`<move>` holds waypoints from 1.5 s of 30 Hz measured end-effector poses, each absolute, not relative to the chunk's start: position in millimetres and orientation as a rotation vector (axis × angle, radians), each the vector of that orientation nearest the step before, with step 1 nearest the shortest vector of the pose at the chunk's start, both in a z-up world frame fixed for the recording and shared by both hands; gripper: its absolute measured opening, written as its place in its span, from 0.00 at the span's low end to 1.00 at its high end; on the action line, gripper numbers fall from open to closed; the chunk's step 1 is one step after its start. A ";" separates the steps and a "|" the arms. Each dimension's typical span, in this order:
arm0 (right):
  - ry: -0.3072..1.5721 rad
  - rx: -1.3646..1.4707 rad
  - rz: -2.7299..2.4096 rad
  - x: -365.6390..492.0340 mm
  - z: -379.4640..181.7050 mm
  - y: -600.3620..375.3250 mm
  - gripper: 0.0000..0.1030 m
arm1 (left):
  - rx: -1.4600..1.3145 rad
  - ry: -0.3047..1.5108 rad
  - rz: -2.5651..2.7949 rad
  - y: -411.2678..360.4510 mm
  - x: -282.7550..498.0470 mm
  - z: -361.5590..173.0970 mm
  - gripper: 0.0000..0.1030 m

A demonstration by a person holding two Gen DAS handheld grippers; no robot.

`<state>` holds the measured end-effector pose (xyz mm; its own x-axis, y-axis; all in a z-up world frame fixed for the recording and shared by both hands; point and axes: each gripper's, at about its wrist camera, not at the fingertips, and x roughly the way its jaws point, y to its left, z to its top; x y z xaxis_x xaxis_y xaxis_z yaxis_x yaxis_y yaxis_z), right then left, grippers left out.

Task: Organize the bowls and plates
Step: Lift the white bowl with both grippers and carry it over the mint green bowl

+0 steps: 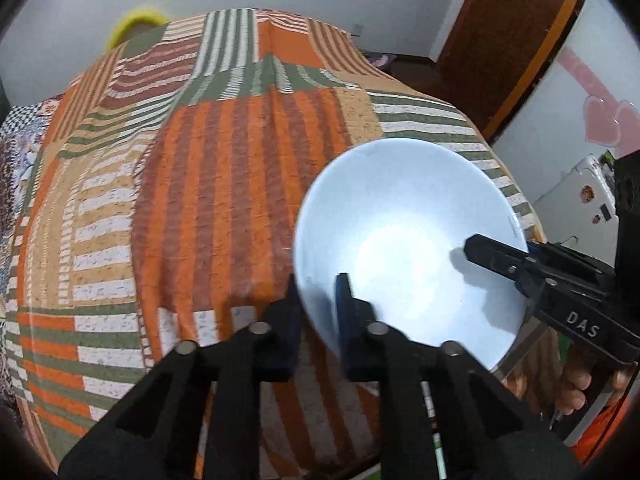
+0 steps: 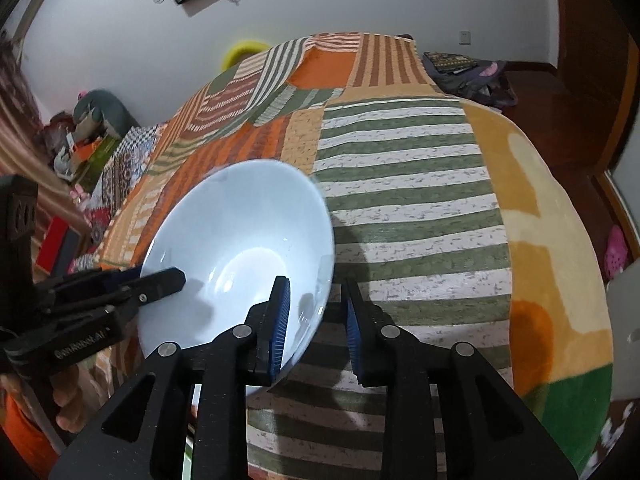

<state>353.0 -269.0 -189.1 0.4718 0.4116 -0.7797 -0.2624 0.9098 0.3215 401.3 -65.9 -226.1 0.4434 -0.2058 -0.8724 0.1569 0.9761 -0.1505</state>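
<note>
Left wrist view has the white bowl (image 1: 408, 248) sitting lower right of the frame, tilted up over the striped patchwork blanket (image 1: 224, 184). The left gripper (image 1: 318, 316) has its two fingers straddling the bowl's near rim, one outside, one inside, but I honestly can't tell if they're pinching it or just close to it. The right gripper (image 1: 494, 254) pokes in from the right edge with one finger lying inside the bowl, the other hidden. In the right wrist view the bowl (image 2: 240, 248) is left of centre, and the right gripper (image 2: 316, 320) has its blue-padded fingers on either side of the rim with a visible gap on the outer side, so it looks parted rather than clamped. The left gripper (image 2: 160, 280) comes in from the left edge over the rim. A yellow ring (image 2: 242, 50) peeks out behind the blanket near the top.
</note>
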 end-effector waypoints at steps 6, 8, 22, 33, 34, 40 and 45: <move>0.977 0.097 0.384 347.0 -181.9 -257.9 0.14 | -0.041 1.077 -0.233 -65.3 395.8 -222.6 0.12; 0.977 0.108 0.390 343.3 -178.5 -258.3 0.14 | -0.052 1.072 -0.239 -62.2 388.8 -219.6 0.12; 0.876 0.137 0.444 285.3 -120.7 -245.9 0.13 | -0.072 0.904 -0.233 -38.7 300.7 -137.3 0.12; 0.807 0.088 0.480 231.5 -90.1 -213.6 0.13 | -0.096 0.825 -0.197 -3.7 219.9 -95.6 0.12; 0.803 0.085 0.484 227.9 -89.1 -210.6 0.13 | -0.097 0.821 -0.192 -0.1 213.2 -93.8 0.12; 0.797 0.063 0.528 208.7 -87.2 -182.0 0.13 | -0.105 0.793 -0.143 27.9 169.4 -85.7 0.12; 0.792 0.049 0.568 194.1 -90.8 -155.0 0.13 | -0.130 0.791 -0.106 55.7 140.6 -86.3 0.12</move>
